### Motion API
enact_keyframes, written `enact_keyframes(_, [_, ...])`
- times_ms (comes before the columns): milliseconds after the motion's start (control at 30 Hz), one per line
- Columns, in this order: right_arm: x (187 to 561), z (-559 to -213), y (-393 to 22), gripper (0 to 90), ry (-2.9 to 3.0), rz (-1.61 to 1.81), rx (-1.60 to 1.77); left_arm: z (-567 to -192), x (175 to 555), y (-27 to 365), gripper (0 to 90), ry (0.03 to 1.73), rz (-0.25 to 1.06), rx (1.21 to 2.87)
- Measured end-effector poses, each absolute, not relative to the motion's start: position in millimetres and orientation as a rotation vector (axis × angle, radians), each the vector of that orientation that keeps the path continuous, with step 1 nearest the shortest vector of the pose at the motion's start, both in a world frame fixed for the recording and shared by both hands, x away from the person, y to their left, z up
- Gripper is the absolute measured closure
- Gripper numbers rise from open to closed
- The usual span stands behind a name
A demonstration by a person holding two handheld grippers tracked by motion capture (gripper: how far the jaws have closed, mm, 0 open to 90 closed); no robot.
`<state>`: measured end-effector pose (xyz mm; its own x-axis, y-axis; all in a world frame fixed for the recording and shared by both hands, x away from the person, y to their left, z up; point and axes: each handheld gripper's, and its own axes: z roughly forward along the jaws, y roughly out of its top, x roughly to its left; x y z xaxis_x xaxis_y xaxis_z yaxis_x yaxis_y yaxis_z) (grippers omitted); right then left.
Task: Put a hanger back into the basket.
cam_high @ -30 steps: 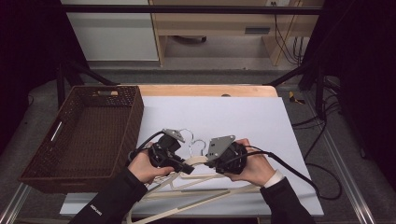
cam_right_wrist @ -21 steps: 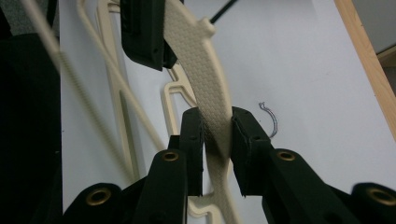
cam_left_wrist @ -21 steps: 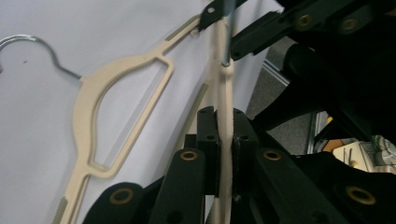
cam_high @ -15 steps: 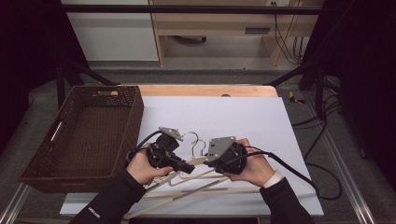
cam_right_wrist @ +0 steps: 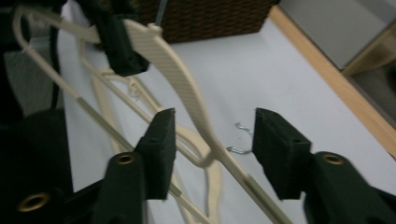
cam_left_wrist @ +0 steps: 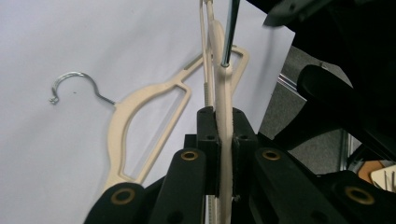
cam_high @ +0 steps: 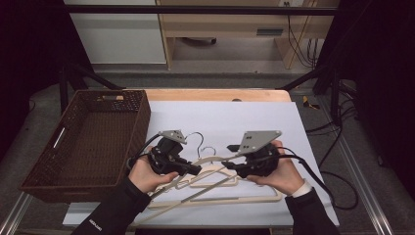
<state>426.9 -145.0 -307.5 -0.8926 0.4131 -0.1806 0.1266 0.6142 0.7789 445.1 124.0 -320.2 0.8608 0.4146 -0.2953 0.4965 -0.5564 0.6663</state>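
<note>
The right hand-held gripper [cam_right_wrist: 210, 154] has just been opening off the lifted hanger [cam_left_wrist: 223, 100] (its arm between the pads, untouched), leaving the left hand-held gripper [cam_left_wrist: 224, 135] clamped on it alone for moving toward the basket [cam_high: 88, 142].

We could read no text, label, brand or number anywhere. A small white mark sat on the person's left sleeve [cam_high: 91, 223] in the high view, too small and blurred to make out.

- Black long sleeves [cam_high: 115, 211] are covering both forearms, one showing small white lettering, seemingly a logo.
- Brass-coloured rivets are studding the black left gripper [cam_left_wrist: 225, 122] and right gripper [cam_right_wrist: 210, 149].
</note>
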Motion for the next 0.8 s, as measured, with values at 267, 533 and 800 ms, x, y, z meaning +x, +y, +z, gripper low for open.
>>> enact_keyframes(267, [428.0,-312.5,-192.0,28.1,2.288,1.322,0.672,-306.4,447.1,127.8,85.8,0.637,-0.056,2.219])
enact_keyframes(533, [421.9,-335.2,-225.4,15.8,2.159,1.375,0.851,-289.0,449.0,133.6,85.8,0.637,0.028,2.185])
enact_keyframes(800, [418.8,-360.6,-246.0,10.2,2.098,1.395,0.995,-267.2,448.9,141.7,85.8,0.644,0.095,2.136])
